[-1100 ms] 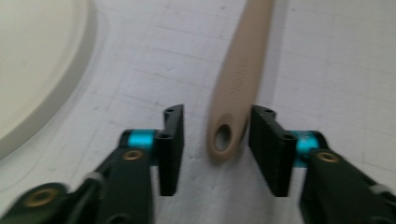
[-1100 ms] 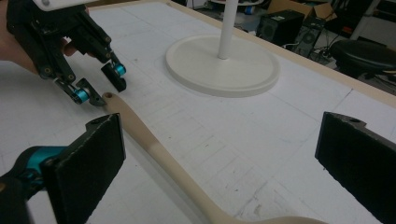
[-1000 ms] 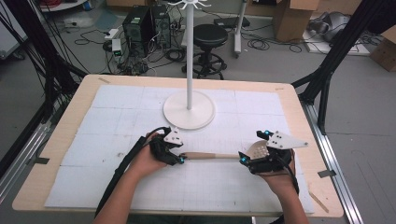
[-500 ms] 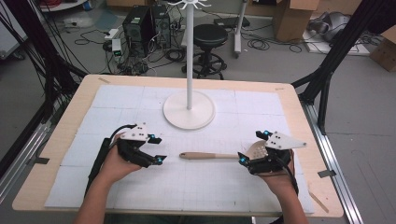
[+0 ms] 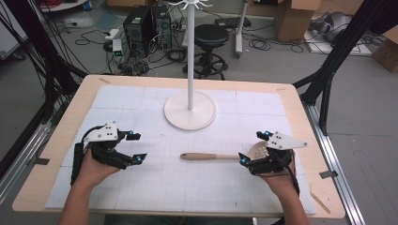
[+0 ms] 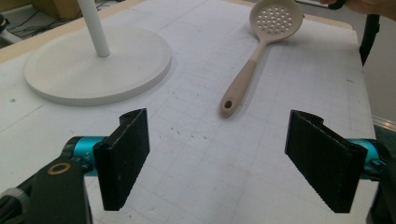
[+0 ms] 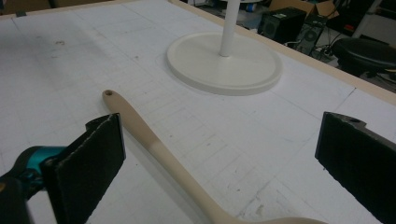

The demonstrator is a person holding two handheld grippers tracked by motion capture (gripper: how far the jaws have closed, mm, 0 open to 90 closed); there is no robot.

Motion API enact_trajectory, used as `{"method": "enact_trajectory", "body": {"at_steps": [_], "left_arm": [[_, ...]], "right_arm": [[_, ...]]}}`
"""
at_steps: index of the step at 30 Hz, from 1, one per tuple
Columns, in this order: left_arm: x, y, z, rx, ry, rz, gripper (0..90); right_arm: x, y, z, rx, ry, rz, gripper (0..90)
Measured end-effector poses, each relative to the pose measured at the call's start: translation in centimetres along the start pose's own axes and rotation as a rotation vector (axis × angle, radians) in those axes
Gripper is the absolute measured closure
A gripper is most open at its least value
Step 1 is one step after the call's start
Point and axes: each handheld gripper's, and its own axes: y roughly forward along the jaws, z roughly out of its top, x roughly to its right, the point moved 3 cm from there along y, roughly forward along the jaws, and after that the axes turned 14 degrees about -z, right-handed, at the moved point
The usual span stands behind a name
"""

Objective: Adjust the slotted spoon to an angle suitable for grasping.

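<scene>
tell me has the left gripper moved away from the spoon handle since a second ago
Yes. The left gripper has pulled left, away from the stand base; its jaws have just been opening, empty, off the spoon.

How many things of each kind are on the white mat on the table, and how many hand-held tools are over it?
Slotted spoon: 1
White stand with round base: 1
Hand-held tool: 2, the left tool and the right tool
Total: 4
</scene>
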Motion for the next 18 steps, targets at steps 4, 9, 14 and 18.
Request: {"method": "enact_trajectory", "body": {"at_steps": [4,9,14,18], "left_arm": [[0.0,-0.7,-0.1,0.017,-0.002,0.004,20.8],[-0.1,-1.7,-0.4,0.044,-0.006,0.004,16.2],[-0.2,-2.8,-0.4,0.095,-0.006,0.041,11.7],[-0.1,-3.5,-0.3,0.121,-0.010,0.040,6.8]], "right_arm": [[0.0,0.0,0.0,0.003,0.002,-0.002,0.4],[0.1,0.2,0.0,-0.001,0.009,-0.003,0.4],[-0.1,0.2,0.1,-0.001,0.006,0.001,0.4],[-0.2,0.3,0.1,-0.001,0.009,0.009,0.4]]}}
